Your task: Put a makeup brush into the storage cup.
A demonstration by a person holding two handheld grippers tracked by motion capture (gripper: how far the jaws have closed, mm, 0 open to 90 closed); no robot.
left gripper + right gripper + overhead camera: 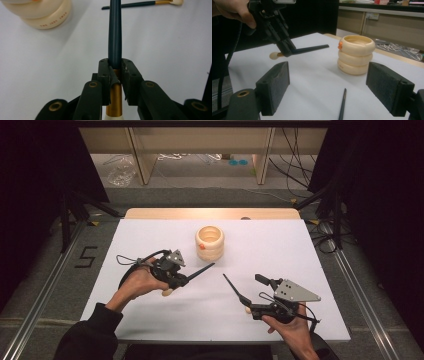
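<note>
Two brushes: both makeup brushes, one gripped in my left gripper (186, 279), one lying on the white table (150, 235) under my right gripper (337, 87).
Left gripper: jaws clamped on the first brush (115, 37) right at the gold ferrule; dark handle points forward, cream bristle end back toward my hand.
Right gripper: jaws standing wide apart, nothing between the pads, the second brush (342, 106) resting on the table in the gap below them.
Holder: cream ringed cup (210, 242) upright near the middle of the table, mouth open, well clear of both brushes.
Step in hand: I reckon the first brush is picked up off the table and ready to be carried to the cup.
Next move: swing the handle over the cup's mouth, tip it downward, lower it in, then let go.
Watch out: the long handle could clip the rim and nudge the cup.
</note>
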